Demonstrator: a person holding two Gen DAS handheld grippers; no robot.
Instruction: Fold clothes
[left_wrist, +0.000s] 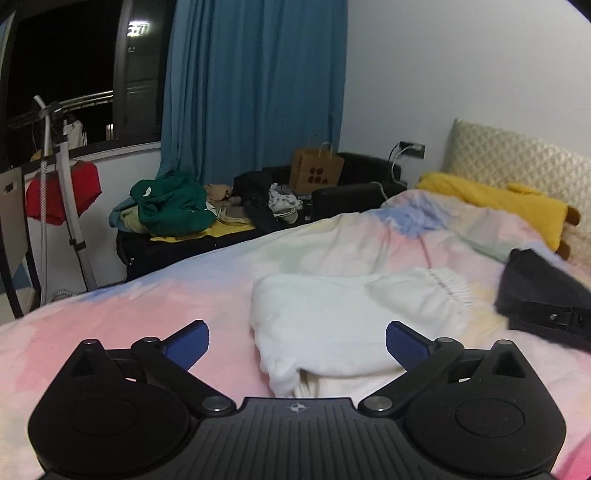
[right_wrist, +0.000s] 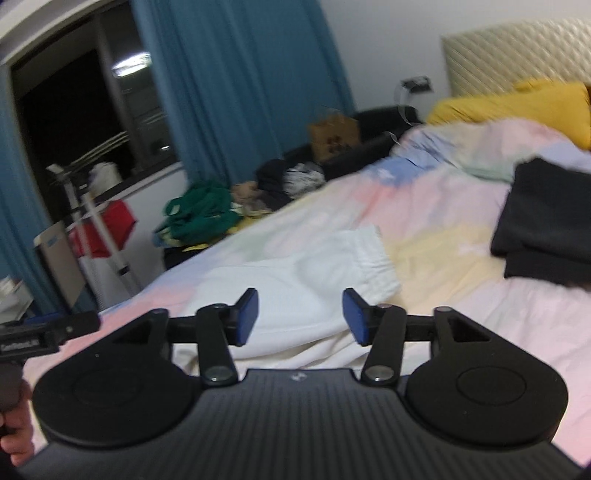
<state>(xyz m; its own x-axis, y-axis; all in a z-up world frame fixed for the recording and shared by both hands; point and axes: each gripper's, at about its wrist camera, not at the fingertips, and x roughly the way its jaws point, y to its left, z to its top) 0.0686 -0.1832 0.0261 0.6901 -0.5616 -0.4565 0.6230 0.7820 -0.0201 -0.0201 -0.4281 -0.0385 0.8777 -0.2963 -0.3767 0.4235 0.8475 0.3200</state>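
I have the white garment (left_wrist: 354, 317) folded mid-bed beside the black stack (right_wrist: 546, 225), with both the left gripper (left_wrist: 297, 341) and the right gripper (right_wrist: 300, 317) agape and empty, and the pile (left_wrist: 173, 206) past the bed's far edge left.

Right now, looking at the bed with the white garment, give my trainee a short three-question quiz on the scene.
1. True or false: the left claw grips the white garment.
2. The folded dark garment lies on which side of the white one in both views? A) right B) left
3. What colour is the curtain?

Key: 1 false, both claws stand open and empty; 2 A; 3 blue.
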